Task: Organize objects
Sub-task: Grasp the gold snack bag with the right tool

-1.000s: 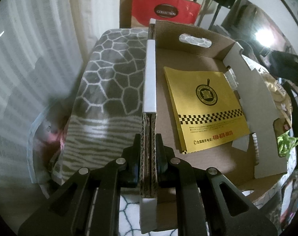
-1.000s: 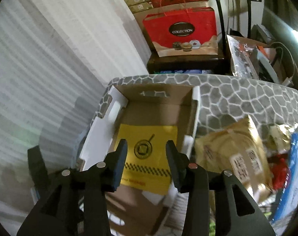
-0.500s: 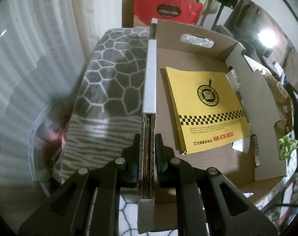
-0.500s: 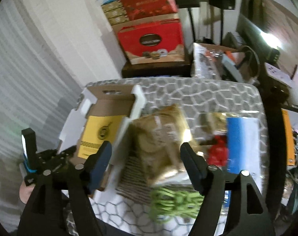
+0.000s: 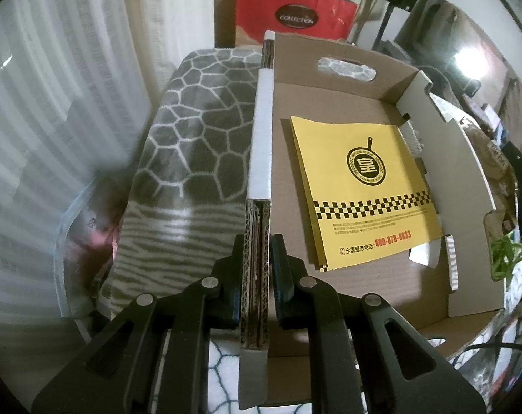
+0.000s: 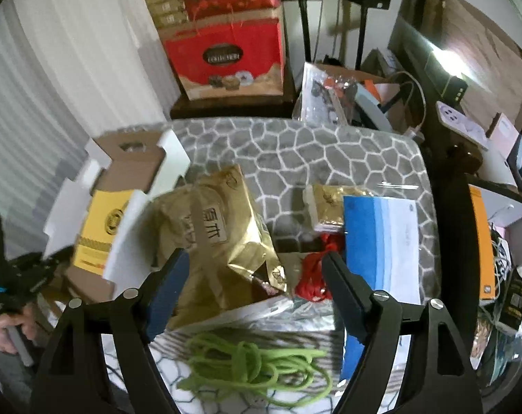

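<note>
The cardboard box (image 5: 364,110) sits at the left edge of the desk (image 6: 295,151), a yellow leaflet (image 5: 361,186) flat inside, its long axis running away from the left gripper (image 5: 257,276), whose jaws pinch the box's left wall. Beside its right wall lies a gold bag (image 6: 223,238), then red cord (image 6: 312,276), a blue-white packet (image 6: 381,241) and green rope (image 6: 257,365). The right gripper (image 6: 254,283) hangs above the bag; its jaws have just been opening and are spread, empty.

You see a corrugated cardboard box (image 5: 381,276), matt brown inside and white-faced outside, its fluted edge exposed at the wall. A smooth yellow paper booklet (image 5: 361,186) lies in it. The table (image 6: 295,151) wears soft grey patterned cloth. You also see a glossy, crinkled gold foil bag (image 6: 223,241) and a green cord (image 6: 254,369).
</note>
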Demonstrator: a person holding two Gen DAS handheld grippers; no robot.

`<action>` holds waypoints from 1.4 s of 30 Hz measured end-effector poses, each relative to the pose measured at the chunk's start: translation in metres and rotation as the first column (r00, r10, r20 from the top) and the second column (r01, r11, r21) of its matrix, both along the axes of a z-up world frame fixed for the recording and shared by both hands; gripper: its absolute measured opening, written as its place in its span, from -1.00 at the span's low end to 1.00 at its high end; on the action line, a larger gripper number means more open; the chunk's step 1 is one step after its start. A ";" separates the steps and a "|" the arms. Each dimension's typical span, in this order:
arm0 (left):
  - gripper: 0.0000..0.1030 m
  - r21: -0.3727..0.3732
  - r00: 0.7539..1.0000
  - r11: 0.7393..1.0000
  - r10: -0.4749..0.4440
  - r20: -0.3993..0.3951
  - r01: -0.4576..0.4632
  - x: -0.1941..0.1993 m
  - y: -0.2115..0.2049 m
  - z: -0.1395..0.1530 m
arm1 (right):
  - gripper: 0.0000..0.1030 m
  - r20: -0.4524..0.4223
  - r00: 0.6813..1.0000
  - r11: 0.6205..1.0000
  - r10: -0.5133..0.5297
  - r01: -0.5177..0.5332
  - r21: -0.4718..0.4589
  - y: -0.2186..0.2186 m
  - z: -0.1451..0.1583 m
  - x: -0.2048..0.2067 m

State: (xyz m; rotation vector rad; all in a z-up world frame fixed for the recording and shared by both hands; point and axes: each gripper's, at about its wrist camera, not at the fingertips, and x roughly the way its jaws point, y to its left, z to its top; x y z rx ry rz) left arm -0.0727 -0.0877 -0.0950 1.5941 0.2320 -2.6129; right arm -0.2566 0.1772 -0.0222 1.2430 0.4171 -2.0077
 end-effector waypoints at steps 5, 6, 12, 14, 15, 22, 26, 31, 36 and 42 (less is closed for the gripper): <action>-0.77 -0.010 1.000 1.000 0.001 0.004 -0.001 -0.001 0.002 0.000 | 0.26 0.040 0.999 0.999 0.012 -0.013 0.034 -0.011 -0.021 -0.011; -0.77 -0.010 1.000 1.000 0.001 0.005 -0.001 -0.002 0.002 0.000 | 0.15 0.051 0.999 0.999 0.011 -0.013 0.042 -0.013 -0.025 -0.014; -0.77 -0.008 1.000 1.000 0.003 0.005 -0.003 -0.001 0.001 0.000 | -0.58 0.098 0.995 1.000 -0.005 0.002 0.028 -0.017 -0.034 -0.023; -0.77 -0.008 1.000 1.000 0.003 0.005 -0.003 -0.002 0.001 0.000 | -0.68 0.115 0.993 1.000 -0.024 0.025 -0.005 -0.014 -0.033 -0.026; -0.77 -0.007 1.000 1.000 0.003 0.005 -0.003 -0.002 0.001 0.000 | -0.73 0.135 0.990 0.999 -0.033 0.037 -0.025 -0.013 -0.031 -0.027; -0.77 -0.005 1.000 1.000 0.005 0.004 -0.005 -0.002 0.000 0.000 | -0.90 0.211 0.975 0.985 -0.077 0.107 -0.136 -0.002 -0.017 -0.036; -0.77 -0.003 1.000 1.000 0.007 0.004 -0.007 -0.001 -0.001 0.000 | -0.90 0.191 0.979 0.980 -0.076 0.109 -0.167 -0.002 -0.004 -0.032; -0.77 -0.003 1.000 1.000 0.007 0.004 -0.007 -0.001 -0.001 0.000 | -0.90 0.129 0.990 0.976 -0.059 0.084 -0.199 -0.009 0.025 -0.020; -0.77 -0.002 1.000 1.000 0.006 0.003 -0.006 -0.001 -0.001 0.000 | -0.91 0.080 0.996 0.974 -0.027 0.045 -0.222 -0.022 0.052 -0.010; -0.77 0.001 1.000 1.000 0.005 0.004 -0.005 -0.002 -0.001 0.001 | -0.93 0.026 0.999 0.975 0.029 -0.022 -0.219 -0.054 0.076 0.001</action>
